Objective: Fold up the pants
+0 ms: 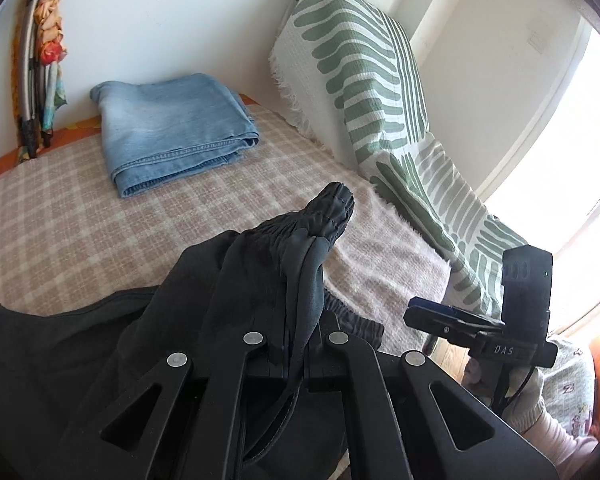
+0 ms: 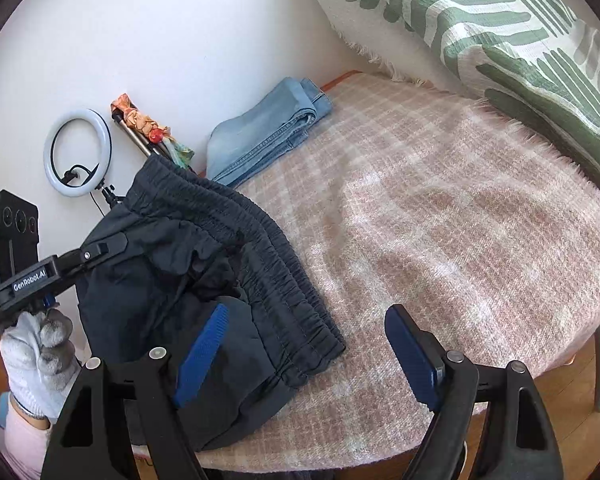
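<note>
Here, left gripper [image 1: 296, 354] clamped tight on bunched dark elastic-waist fabric pants [image 2: 204, 280], its fingertips hidden by cloth, gathered waistband running near-right to far-left, right gripper [image 2: 306, 356] spread wide, holding nothing, over pink checked blanket [image 2: 440, 220].

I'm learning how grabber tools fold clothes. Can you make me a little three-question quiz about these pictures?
1. True or false: the left gripper has its jaws shut on the black pants.
2. What lies folded at the far end of the checked blanket? A) blue jeans B) a red towel C) a white shirt
3. Fill in: the right gripper has its jaws ____.

Key: 1 true. 2 A, the blue jeans. 3 open.
</note>
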Demonstrator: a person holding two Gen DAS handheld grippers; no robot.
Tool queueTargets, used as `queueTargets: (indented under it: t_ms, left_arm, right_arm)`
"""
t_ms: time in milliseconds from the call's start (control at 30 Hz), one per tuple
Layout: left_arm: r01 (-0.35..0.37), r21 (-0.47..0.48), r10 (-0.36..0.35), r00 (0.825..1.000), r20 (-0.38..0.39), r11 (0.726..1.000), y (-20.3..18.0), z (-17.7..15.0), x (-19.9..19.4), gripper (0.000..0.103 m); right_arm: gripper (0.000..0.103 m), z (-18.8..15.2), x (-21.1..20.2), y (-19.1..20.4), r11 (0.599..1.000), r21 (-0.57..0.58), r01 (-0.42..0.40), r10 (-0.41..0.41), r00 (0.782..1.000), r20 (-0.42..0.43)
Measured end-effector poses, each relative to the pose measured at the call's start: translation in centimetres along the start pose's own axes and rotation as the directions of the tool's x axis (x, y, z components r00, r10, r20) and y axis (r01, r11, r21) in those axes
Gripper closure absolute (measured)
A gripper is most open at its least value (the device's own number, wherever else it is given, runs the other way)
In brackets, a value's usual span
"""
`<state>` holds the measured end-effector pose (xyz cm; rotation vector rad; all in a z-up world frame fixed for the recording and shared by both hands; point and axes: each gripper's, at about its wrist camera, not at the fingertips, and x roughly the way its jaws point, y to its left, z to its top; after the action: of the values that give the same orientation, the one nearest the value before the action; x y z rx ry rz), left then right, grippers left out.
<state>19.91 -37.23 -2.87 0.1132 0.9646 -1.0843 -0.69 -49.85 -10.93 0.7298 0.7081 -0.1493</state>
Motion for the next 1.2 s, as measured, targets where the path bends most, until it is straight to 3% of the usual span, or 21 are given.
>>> queueTargets:
  t_ms: [200, 400, 467, 533, 600, 767, 967, 1067, 1200]
  left_arm:
    - [0.004, 0.113, 0.007, 0.996, -0.094, 0.994, -3.9, -5.5, 3.5, 0.101]
    - [0.041, 0.071, -0.031, 0.992, -0.124, 0.997, -4.9, -7.2, 5.8, 0.101]
    - [0.053, 0.062, -0.046, 0.993, -0.107, 0.997, -5.2, -7.2, 5.5, 0.101]
    - [0.089, 0.015, -0.088, 0.993, -0.074, 0.996, -5.0, -6.9, 4.7, 0.101]
    - [0.128, -0.035, -0.130, 0.990, -0.051, 0.991, -4.8, -7.0, 4.4, 0.101]
    - [0.085, 0.015, -0.083, 0.988, -0.131, 0.996, -5.4, -8.6, 7.7, 0.101]
    - [0.086, 0.027, -0.084, 0.992, -0.089, 0.996, -5.9, -8.6, 7.9, 0.101]
    - [0.072, 0.074, -0.065, 0.994, -0.089, 0.995, -6.6, -8.6, 8.3, 0.101]
    - [0.086, 0.067, -0.079, 0.992, -0.099, 0.994, -6.4, -8.9, 8.7, 0.101]
  right_arm:
    - [0.021, 0.7, -0.2, -0.6, 0.993, 0.072, -0.091, 0.091, 0.996, -0.004]
    - [0.031, 1.8, 1.1, -0.5, 0.996, 0.039, -0.076, 0.079, 0.995, -0.068]
    - [0.040, 2.2, 1.9, -0.2, 0.996, 0.020, -0.092, 0.094, 0.990, -0.110]
    - [0.042, 2.4, 2.4, -0.1, 0.993, 0.020, -0.115, 0.116, 0.984, -0.132]
    - [0.042, 2.4, 2.5, -0.3, 0.992, 0.025, -0.124, 0.126, 0.983, -0.135]
    - [0.040, 2.2, 2.8, -1.2, 0.997, 0.039, -0.063, 0.068, 0.985, -0.157]
    - [0.033, 1.5, 3.7, -2.4, 0.996, 0.081, -0.047, 0.063, 0.975, -0.214]
    - [0.033, 1.0, 4.1, -2.3, 0.989, 0.114, -0.094, 0.119, 0.964, -0.238]
    - [0.030, 0.0, 4.9, -1.3, 0.995, 0.063, -0.081, 0.095, 0.965, -0.244]
